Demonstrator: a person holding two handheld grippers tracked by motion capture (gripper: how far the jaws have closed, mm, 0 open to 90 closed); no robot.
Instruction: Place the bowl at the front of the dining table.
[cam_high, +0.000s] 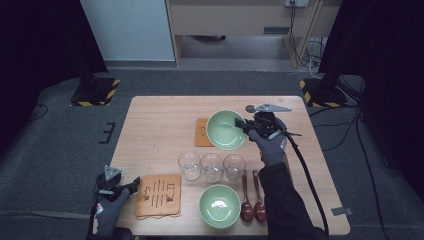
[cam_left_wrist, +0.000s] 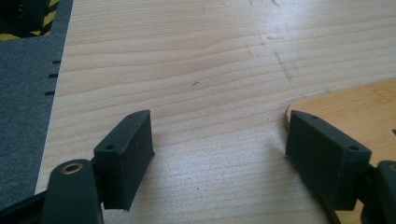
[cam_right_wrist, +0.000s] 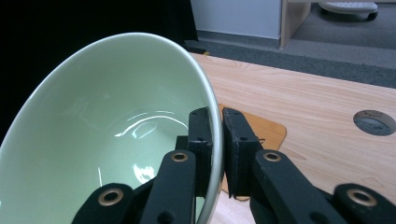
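Dim room, grey carpet, dark curtains left and right, pale cabinet along the far wall. In the middle a light wooden table (cam_high: 160, 125), grain running left to right.

Far side of the table, right of centre: a green bowl (cam_high: 226, 129) held by the right gripper (cam_high: 245, 125). The right gripper view shows the jaws clamped together on the bowl's rim (cam_right_wrist: 215, 140) — one pad inside the bowl, one outside, the rim pinched between them. The bowl sits tilted in that view, its glossy inside facing the camera. Under and beside it lies a small brown coaster (cam_high: 202, 132); whether the bowl touches the coaster I cannot tell. The gloved right hand (cam_high: 271, 145) comes in from the near edge, a black cable trailing off to the right.

Near left corner: the left gripper (cam_high: 134, 184) rests low at the table's edge, just left of a second brown coaster (cam_high: 159, 195) with dark markings. In the left gripper view the jaws stand well apart with bare wood between them — nothing is gripped; one pad (cam_left_wrist: 327, 156) is right at the corner of the coaster (cam_left_wrist: 364, 105).

Middle of the table: three clear glasses (cam_high: 212, 166) in a row, close together. Nearer, a second green bowl (cam_high: 220, 206) sits upright. Just right of it, two dark wooden spoons (cam_high: 252, 200) lie side by side, bowls toward the near edge.
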